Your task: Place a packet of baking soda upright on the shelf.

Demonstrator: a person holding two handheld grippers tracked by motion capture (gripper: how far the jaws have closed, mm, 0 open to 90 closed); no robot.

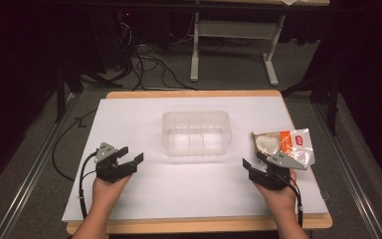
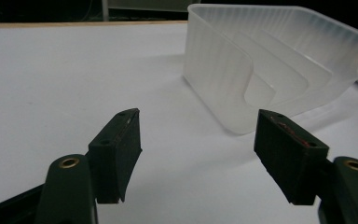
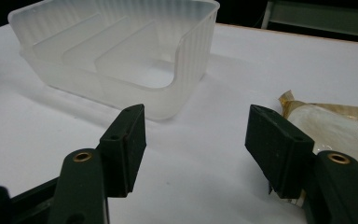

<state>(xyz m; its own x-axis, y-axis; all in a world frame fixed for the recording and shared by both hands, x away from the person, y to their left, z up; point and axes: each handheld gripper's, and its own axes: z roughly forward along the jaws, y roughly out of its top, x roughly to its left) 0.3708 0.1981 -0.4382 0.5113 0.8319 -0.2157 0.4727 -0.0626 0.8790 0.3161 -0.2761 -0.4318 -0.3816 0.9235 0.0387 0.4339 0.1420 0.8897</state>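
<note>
- A clear, ribbed plastic bin with low dividers inside (image 1: 195, 133) sits in the middle of the white tabletop (image 1: 144, 194), and from where I stand it looks empty.
- A sealed clear snack packet with an orange-and-red label and something pale and round inside (image 1: 283, 144) lies flat on the table to the right of the bin, well apart from it and close to the table's right edge.
- The right gripper (image 1: 255, 166) rests low on the table just beside the packet's near end, in the person's right hand. Its jaws stand apart with nothing between them; in the right gripper view (image 3: 196, 140) bare table shows in the gap and the packet (image 3: 335, 123) lies just off the right-hand jaw, not pinched.
- The left gripper (image 1: 130, 154) sits on the left side of the table, apart from the bin. Its jaws gape wide over bare white surface, holding nothing; in the left gripper view (image 2: 198, 140) the bin's rounded corner (image 2: 242, 88) lies ahead and to the right.
- My reading: the job is to get the packet into the bin, and it has barely started. Nothing is gripped, nothing lifted, nothing in the bin.
- What is left, I judge, is everything: close the right jaws on the packet, carry it across, and let it go inside the bin. The left hand seems free to steady the bin.
</note>
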